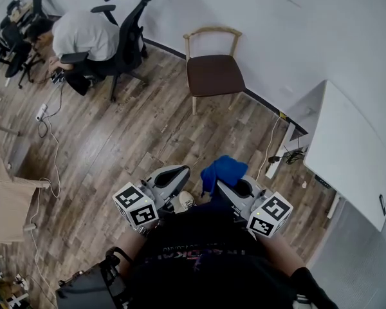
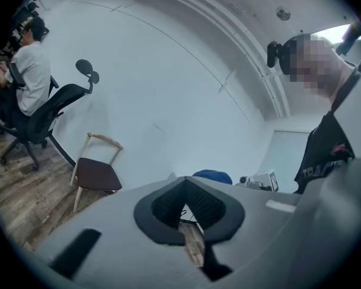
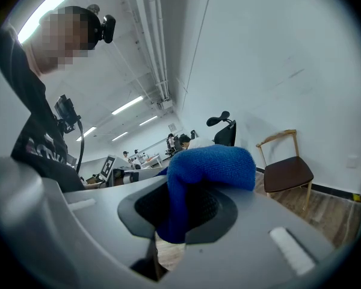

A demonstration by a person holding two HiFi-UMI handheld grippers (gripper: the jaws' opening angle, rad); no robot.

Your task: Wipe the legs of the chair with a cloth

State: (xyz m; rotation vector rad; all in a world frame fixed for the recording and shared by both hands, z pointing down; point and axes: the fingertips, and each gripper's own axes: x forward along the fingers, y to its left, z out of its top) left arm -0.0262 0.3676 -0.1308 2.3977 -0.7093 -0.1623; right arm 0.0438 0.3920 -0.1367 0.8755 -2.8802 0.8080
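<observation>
A wooden chair (image 1: 212,74) with a dark brown seat stands against the white wall, well ahead of both grippers; its pale legs (image 1: 193,104) rest on the plank floor. My right gripper (image 1: 224,185) is shut on a blue cloth (image 1: 224,170), which bulges out above the jaws. From the right gripper view the cloth (image 3: 209,172) fills the jaws and the chair (image 3: 287,170) is far off at the right. Beside it my left gripper (image 1: 175,174) is shut and holds nothing. The left gripper view shows the chair (image 2: 97,173) at the lower left.
A person sits in a black office chair (image 1: 119,40) at the back left, with cables (image 1: 46,124) on the floor nearby. A white desk (image 1: 347,150) stands at the right, and a cardboard box (image 1: 3,195) at the left.
</observation>
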